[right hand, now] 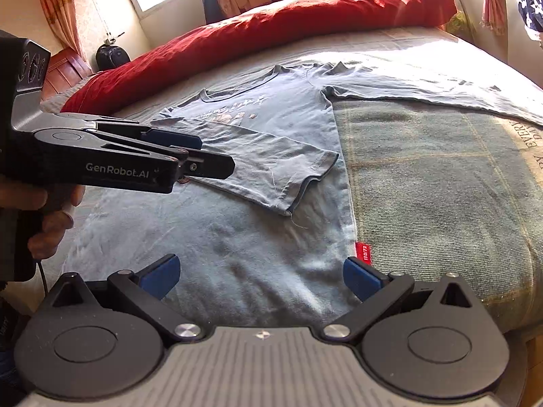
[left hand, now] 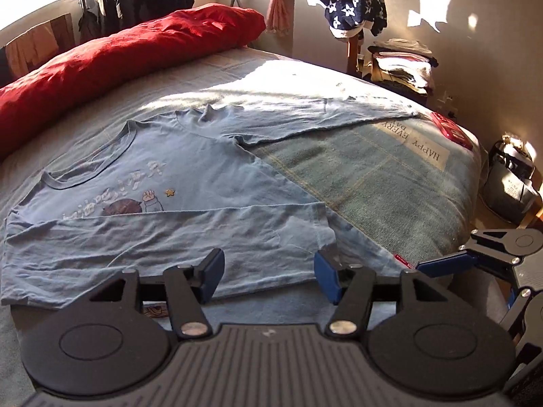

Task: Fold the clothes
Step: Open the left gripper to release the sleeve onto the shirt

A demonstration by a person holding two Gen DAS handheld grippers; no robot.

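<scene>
In the right wrist view, a hand [right hand: 51,213] at 9 o'clock holds the left gripper [right hand: 217,156], its fingers spread wide over the folded-in sleeve [right hand: 271,166] of the light blue T-shirt [right hand: 258,247]. The shirt lies flat, print up, on the bed [right hand: 441,186], its other sleeve [right hand: 424,91] stretched toward 2 o'clock. At 6 o'clock the right gripper [right hand: 261,276] hangs spread apart above the hem, pinching nothing. A red duvet [right hand: 271,23] runs across 12 o'clock.

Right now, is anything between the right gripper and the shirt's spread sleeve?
Nothing visible. The right gripper is open over the shirt hem, and the sleeve lies flat beyond it on bare blanket.
</scene>
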